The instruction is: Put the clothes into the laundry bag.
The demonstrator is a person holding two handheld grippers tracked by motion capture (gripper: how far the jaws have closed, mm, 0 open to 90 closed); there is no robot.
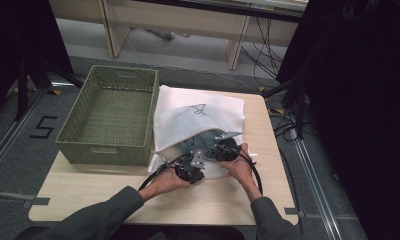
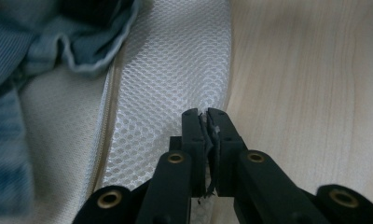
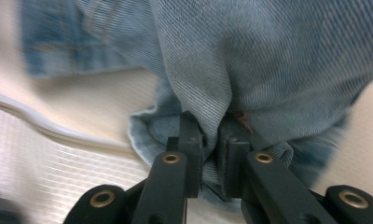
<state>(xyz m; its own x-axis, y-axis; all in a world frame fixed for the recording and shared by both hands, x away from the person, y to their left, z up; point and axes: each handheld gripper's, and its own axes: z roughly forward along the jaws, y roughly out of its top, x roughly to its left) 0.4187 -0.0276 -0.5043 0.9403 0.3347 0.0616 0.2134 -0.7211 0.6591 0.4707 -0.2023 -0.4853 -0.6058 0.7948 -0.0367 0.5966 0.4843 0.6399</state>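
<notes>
Denim garment (image 3: pixel 268 60) sits partly inside a white mesh laundry bag (image 1: pixel 198 112) on a light wood table (image 1: pixel 228 200), w/ its blue fabric showing at the bag's open mouth near the person's hands.

Left gripper (image 2: pixel 206 114): jaws closed on the mesh edge of the bag, a thin fold of white net caught between the 2 tips. In its own view the bag's zip line runs along the left of the mesh strip, bare tabletop to the right, denim at upper left.

Right gripper (image 3: pixel 211 128): jaws clamped on a fold of the denim, cloth bunched between the tips; bag's cream lining and ribbed mesh lie below-left in that view.

High view: left hand (image 1: pixel 165 182) and right hand (image 1: pixel 240 167) hold the 2 grippers close together at the bag's near edge, black cables (image 1: pixel 155 175) looping off each. Green woven basket (image 1: pixel 110 115) stands just beside the bag on the table's left part, touching or nearly touching it; can't tell which. Dark sleeves come in from the bottom.
</notes>
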